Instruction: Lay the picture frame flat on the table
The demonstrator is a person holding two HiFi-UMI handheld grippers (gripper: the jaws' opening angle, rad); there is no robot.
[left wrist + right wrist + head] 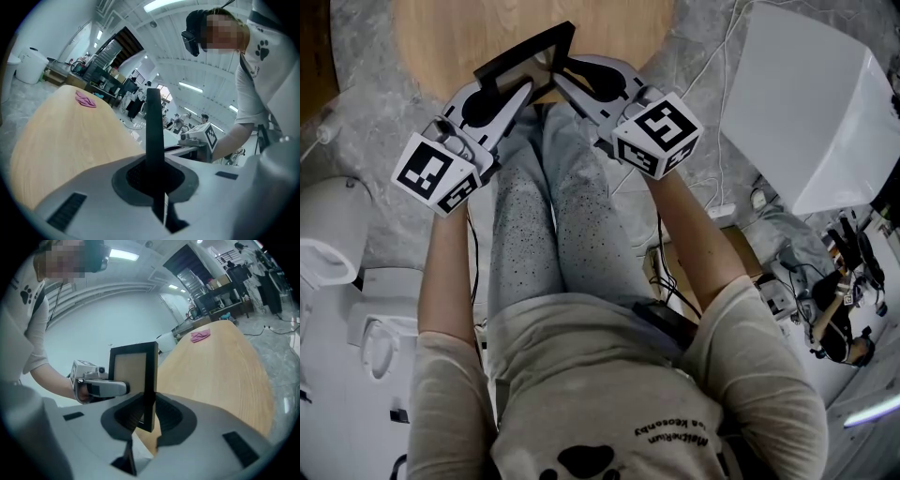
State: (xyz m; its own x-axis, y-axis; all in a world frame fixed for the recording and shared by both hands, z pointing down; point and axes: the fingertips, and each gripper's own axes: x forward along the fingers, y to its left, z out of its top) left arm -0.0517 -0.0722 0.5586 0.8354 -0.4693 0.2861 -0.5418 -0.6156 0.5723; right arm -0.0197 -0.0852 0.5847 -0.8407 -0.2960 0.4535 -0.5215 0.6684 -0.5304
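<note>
The left tongs [154, 183] are seen closed tight on the thin edge of the picture frame [153, 126], which rises from between the pads as a dark upright bar. The right tongs [145, 417] are held partly open. The frame's opposite side, near its lower corner, stands between the jaws, but a gap shows beside one pad, so no grip is read there.

In the head view the left tongs [528, 89] and the right tongs [565, 73] are seen to converge on the frame [530, 47] from either side. The frame is held upright just over the near edge of the round wooden bench [441, 37]. It appears to hang clear of the wood, though contact at its lower edge cannot be ruled out. A pink cloth [200, 336] lies towards the far edge, well apart.

The laying-down itself is judged not yet begun, with the frame only presented at the bench. The next move is judged to call for the frame to be carried further in from the near edge, tipped over and lowered until a broad face rests on the wood. The right tongs would have to be closed to steady it or drawn clear.

Both forearms are stretched forward over the knees. The wrists are angled inward so that the tongs meet in a shallow V and point slightly downward.
</note>
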